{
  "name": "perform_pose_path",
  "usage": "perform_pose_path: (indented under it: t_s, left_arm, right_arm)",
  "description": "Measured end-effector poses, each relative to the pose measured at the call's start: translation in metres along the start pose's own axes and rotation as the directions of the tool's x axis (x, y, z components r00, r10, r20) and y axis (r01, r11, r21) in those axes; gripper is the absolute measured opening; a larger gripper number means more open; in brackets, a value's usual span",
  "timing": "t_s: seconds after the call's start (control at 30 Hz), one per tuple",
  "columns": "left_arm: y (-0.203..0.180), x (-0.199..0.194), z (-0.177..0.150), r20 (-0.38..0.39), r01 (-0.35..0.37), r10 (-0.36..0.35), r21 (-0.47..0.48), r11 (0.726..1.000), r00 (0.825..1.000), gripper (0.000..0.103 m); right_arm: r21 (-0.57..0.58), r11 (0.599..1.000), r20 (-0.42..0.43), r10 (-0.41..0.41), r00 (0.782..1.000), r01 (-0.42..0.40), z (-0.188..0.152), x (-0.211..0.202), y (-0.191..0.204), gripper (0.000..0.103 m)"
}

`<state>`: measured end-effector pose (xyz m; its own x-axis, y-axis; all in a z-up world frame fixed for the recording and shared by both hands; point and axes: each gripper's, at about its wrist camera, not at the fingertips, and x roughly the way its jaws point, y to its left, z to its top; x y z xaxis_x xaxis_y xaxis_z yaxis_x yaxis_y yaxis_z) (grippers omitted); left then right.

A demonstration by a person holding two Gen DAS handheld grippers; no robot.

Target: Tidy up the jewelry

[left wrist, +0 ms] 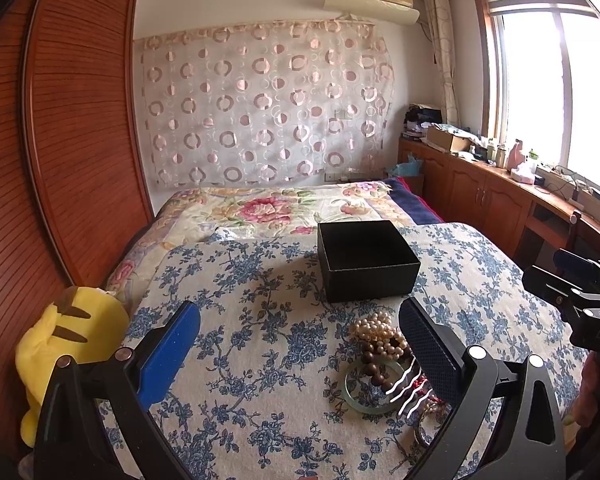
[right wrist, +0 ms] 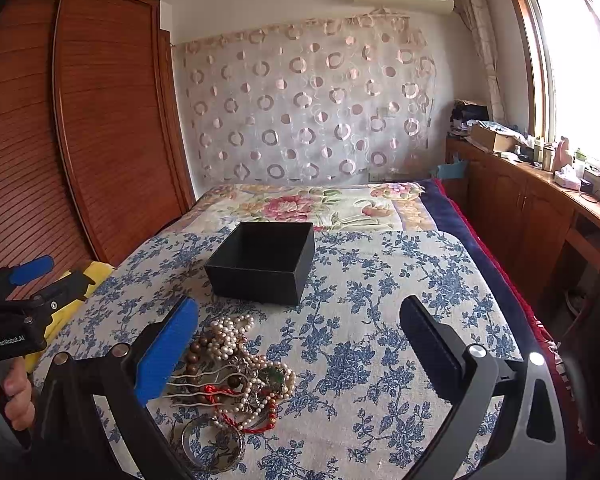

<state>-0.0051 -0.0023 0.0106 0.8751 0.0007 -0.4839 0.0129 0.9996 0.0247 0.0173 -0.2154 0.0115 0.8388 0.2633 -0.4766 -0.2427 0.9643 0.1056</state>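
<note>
An open, empty black box [left wrist: 366, 266] [right wrist: 264, 262] stands on the blue-flowered cloth [left wrist: 240, 320] [right wrist: 380, 300]. In front of it lies a tangled jewelry pile [left wrist: 384, 354] [right wrist: 236, 372]: white pearl strands, brown wooden beads, a green jade bangle [left wrist: 370, 390], wavy silver hairpins, red cord and a metal bangle [right wrist: 212, 446]. My left gripper [left wrist: 300, 344] is open and empty, its right finger beside the pile. My right gripper [right wrist: 300, 344] is open and empty, its blue left finger beside the pile. Each gripper shows in the other's view, the right gripper [left wrist: 580, 300] and the left gripper [right wrist: 24, 304].
A yellow plush toy [left wrist: 68, 344] lies at the cloth's left edge. A wooden wardrobe [left wrist: 60, 140] stands on the left. A flowered quilt [left wrist: 280, 208] covers the bed behind the box. A cluttered wooden cabinet [left wrist: 500, 184] runs under the window on the right.
</note>
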Motion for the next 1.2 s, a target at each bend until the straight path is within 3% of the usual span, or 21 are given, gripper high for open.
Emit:
perform_pose_path:
  t_s: [1.2]
  left_arm:
    - [-0.0006,-0.0049,0.0023,0.027,0.001,-0.001,0.002,1.000,1.000,0.096]
  right_arm:
    - [0.004,1.000,0.002,0.004,1.000,-0.004,0.0002,0.0017,0.0018,0.101]
